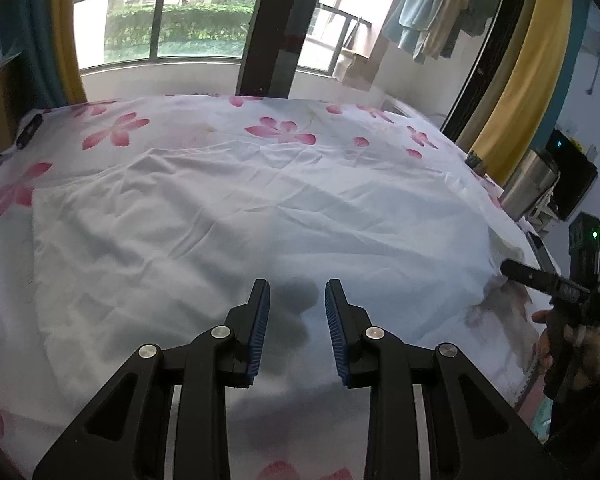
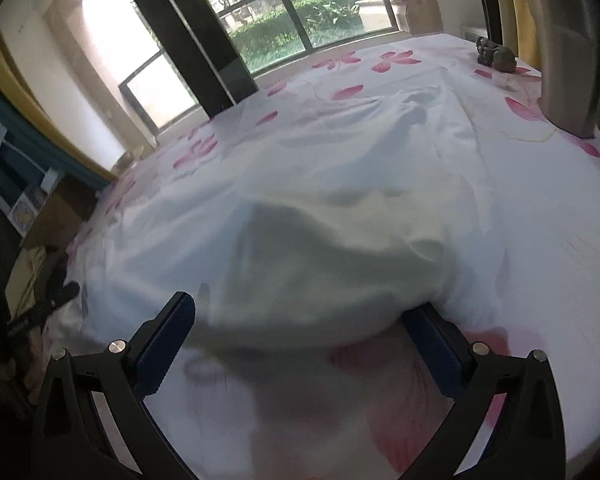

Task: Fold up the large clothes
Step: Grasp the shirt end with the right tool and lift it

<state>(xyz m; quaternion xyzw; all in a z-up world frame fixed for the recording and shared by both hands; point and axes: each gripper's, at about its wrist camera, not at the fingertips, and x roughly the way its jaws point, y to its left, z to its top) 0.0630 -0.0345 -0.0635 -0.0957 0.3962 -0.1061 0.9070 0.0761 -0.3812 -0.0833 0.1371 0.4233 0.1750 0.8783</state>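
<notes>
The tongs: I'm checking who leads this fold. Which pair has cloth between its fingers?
The right tongs: open wide, with a bunched edge of the white garment lying between them. The left tongs hover open above flat cloth.

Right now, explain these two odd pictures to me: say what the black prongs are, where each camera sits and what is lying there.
A person holds a two-finger tool in each hand, with a camera on each looking along its fingers. One picture comes from the left gripper, jaws open above a white garment spread on a flowered sheet. The other comes from the right gripper, jaws open around a raised fold of that garment. That picture is blurred, so contact is unclear. The right tool also shows at the left picture's edge. A metal flask stands nearby.
</notes>
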